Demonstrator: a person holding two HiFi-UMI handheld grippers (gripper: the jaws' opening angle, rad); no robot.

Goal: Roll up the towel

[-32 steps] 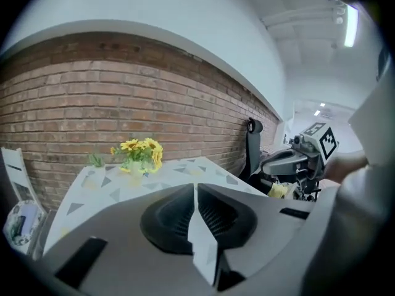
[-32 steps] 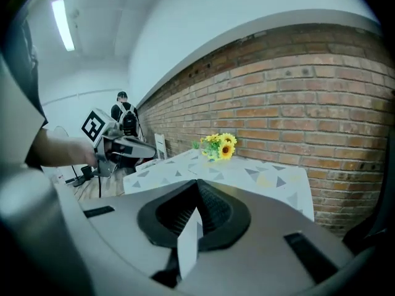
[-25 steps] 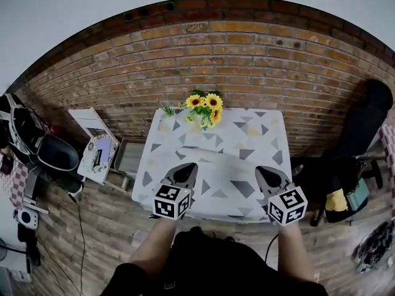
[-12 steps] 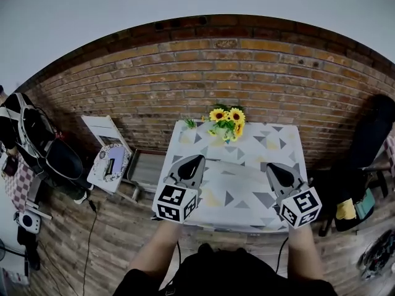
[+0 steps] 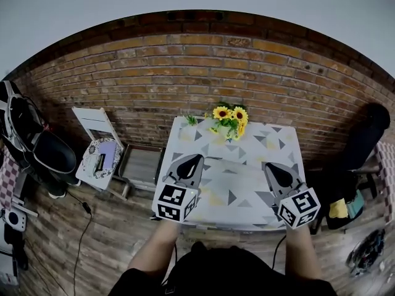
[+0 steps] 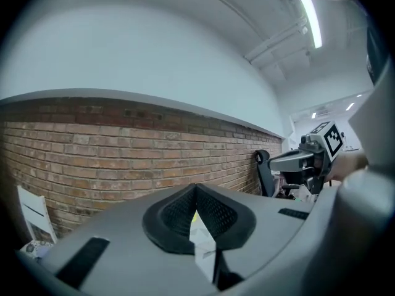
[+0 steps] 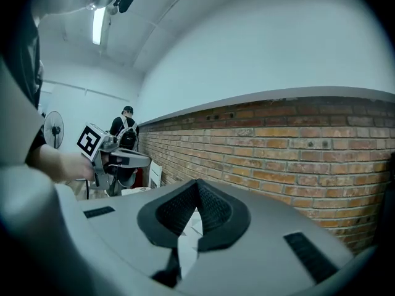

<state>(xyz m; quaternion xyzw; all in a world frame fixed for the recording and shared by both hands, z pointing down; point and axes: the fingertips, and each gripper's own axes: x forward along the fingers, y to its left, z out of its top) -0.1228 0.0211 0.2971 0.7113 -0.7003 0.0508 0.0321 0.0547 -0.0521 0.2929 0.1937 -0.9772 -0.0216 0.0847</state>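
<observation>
The towel [image 5: 234,187], white with grey and yellow triangles, lies spread out; its near edge is lifted, pinched at 2 points.

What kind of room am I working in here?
Likely a staged studio or lab corner: a small cloth-covered table with sunflowers against a brick wall, strip lights overhead, bags beside it.

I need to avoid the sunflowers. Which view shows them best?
The head view: the sunflowers stand in full sight at the table's far edge. Both gripper views face the brick wall, and neither clearly shows the flowers.
</observation>
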